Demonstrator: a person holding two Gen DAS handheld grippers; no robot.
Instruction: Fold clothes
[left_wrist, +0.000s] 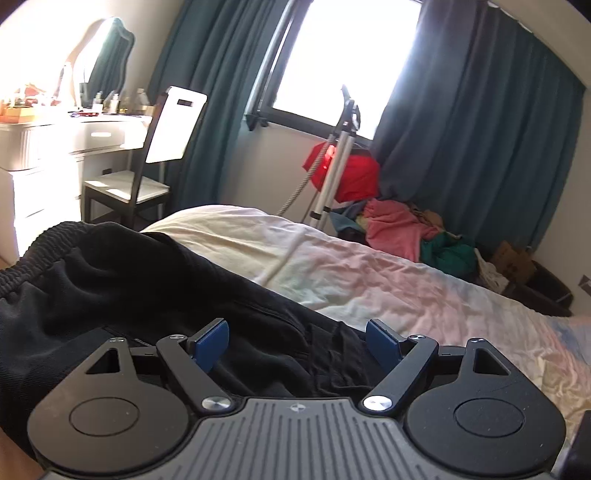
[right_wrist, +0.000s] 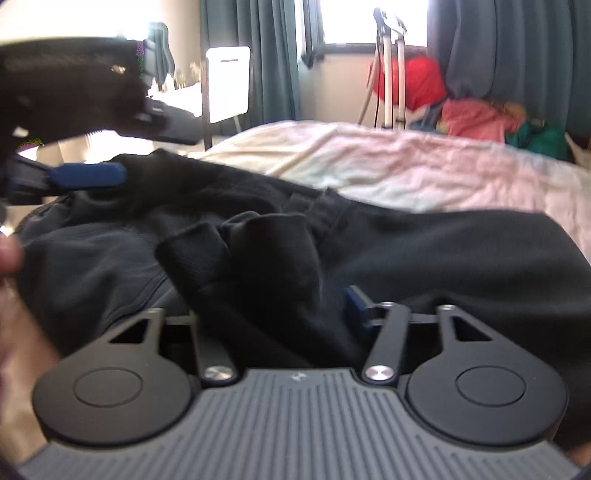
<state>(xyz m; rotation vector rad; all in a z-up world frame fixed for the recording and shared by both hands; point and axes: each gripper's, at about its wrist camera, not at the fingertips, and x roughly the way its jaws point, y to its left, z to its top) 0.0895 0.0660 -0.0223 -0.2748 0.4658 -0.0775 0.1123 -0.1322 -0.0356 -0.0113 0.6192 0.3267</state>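
Left wrist view: the left gripper (left_wrist: 297, 345) hovers with jaws wide apart over black trousers (left_wrist: 110, 288) lying on the bed (left_wrist: 406, 280).

Right wrist view: the right gripper (right_wrist: 277, 314) has jaws parted around a bunched fold of the trousers (right_wrist: 258, 258); whether they press it is unclear.

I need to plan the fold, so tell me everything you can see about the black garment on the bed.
The black garment is soft, matte knit fabric with a gathered elastic waistband at one end. It lies rumpled, not folded, across the near part of the bed on the pale sheet. A bunched fold rises between the right claw's parted fingers; the left claw is open over it.
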